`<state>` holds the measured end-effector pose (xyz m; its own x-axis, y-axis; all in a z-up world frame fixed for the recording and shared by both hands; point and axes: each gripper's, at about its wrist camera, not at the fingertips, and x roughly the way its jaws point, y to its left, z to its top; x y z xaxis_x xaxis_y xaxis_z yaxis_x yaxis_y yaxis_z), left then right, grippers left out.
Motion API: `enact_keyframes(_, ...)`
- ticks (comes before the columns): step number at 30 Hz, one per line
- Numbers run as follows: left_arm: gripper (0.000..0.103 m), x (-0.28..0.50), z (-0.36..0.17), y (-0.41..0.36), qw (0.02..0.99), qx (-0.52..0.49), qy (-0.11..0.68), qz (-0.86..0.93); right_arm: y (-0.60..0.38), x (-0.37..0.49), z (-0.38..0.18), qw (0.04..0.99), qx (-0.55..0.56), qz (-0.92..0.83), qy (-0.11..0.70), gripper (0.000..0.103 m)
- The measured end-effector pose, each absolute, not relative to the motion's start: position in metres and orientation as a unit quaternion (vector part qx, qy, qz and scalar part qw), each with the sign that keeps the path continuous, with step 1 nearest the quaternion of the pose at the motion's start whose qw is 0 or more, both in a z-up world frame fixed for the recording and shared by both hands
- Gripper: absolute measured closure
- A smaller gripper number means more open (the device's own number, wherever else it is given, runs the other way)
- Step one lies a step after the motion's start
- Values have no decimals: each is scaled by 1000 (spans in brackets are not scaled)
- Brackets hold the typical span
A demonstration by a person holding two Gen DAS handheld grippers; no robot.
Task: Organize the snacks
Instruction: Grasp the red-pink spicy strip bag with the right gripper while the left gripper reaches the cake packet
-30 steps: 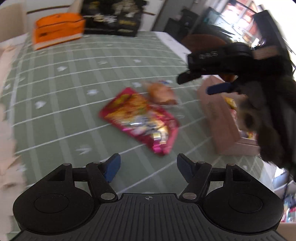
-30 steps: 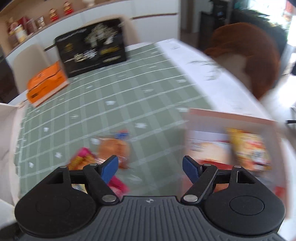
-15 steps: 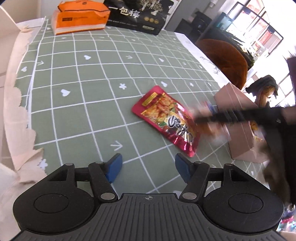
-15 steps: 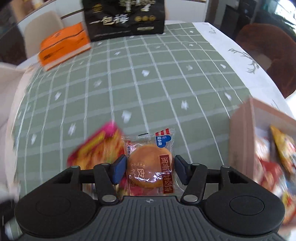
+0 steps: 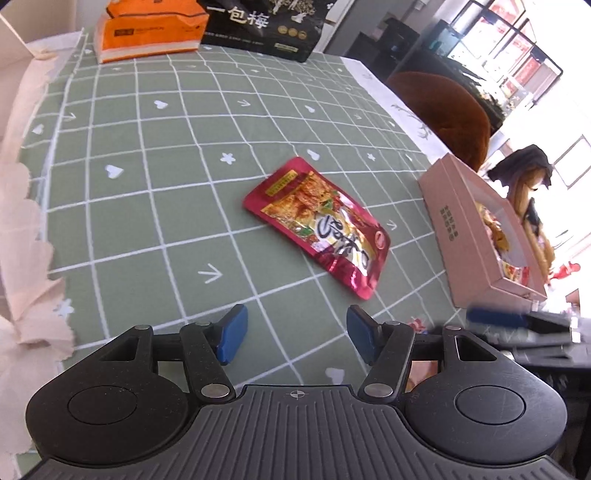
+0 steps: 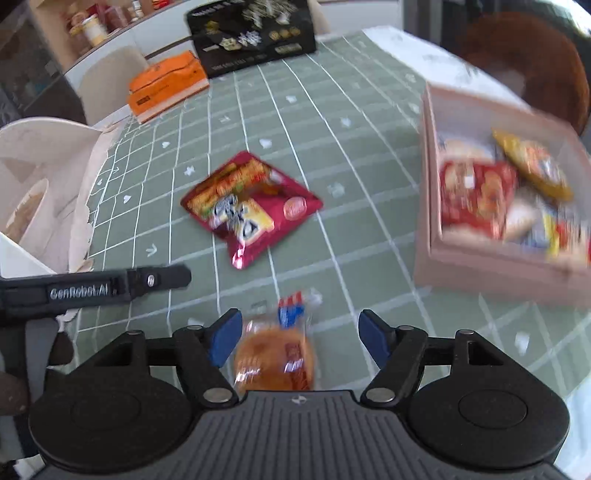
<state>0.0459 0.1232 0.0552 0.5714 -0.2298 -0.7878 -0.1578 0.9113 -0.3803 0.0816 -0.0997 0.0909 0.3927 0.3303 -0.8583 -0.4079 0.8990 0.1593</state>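
Spreading across both views as a green tablecloth (image 5: 147,221) with white grid lines, hearts and arrows.

Standing at the top centre of the left view as a black carton (image 5: 258,26) reading "一包梅", just beside an orange pack (image 5: 147,33) whose print is too small to read.

Sitting at the right edge as a pink box (image 5: 454,229), already holding several snack bags; small dark print on its side wall not legible.

Lying flat at centre as a red snack pouch (image 5: 317,225), well apart from the pink box, long axis running from upper left to lower right, large white brush lettering towards the lower end.

Hovering released at bottom centre as the left gripper (image 5: 293,334), jaws having just been closing, with nothing between them; showing "GenRobot.AI" on its side in the right view.

Hanging released as the right gripper (image 6: 299,338), jaws having just been opening, no longer clenching as half a second ago, and now sitting nearer the pink box.

Lying blurred between those jaws as a round bun packet (image 6: 275,354), near the left finger but clear of the right one, long axis running up the frame, red-white-blue end pointing upward.
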Motion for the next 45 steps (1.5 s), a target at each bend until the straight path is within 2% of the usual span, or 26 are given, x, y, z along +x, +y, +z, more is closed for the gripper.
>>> enact_keyframes(3, 38, 41, 60, 127, 866, -201, 458, -6, -74, 98, 94, 842, -104, 246, 469, 27)
enact_keyframes(10, 38, 30, 57, 137, 860, -208, 466, 4, -2, 147, 71, 825, -218, 292, 431, 27)
enact_keyframes(16, 38, 27, 56, 137, 861, -208, 464, 1, 19, 185, 56, 796, -215, 324, 464, 16)
enact_keyframes(18, 38, 26, 55, 137, 862, -208, 462, -1, 23, 187, 50, 796, -227, 322, 460, 5)
enact_keyframes(21, 38, 25, 54, 139, 862, -216, 458, -3, 19, 197, 45, 795, -192, 318, 479, 0)
enact_keyframes(26, 38, 24, 52, 141, 863, -223, 454, -11, 13, 201, 41, 811, -153, 279, 490, 0)
enact_keyframes(32, 38, 23, 52, 142, 862, -234, 450, -16, 7, 192, 51, 812, -140, 254, 506, 24)
enact_keyframes(37, 38, 20, 53, 134, 860, -229, 456, -27, -8, 185, 67, 818, -115, 236, 512, 50)
enact_keyframes(41, 39, 16, 54, 122, 857, -221, 464, -42, -27, 183, 82, 831, -90, 215, 506, 62)
enact_keyframes(45, 39, 13, 56, 108, 857, -206, 470, -53, -54, 181, 93, 836, -48, 200, 508, 66)
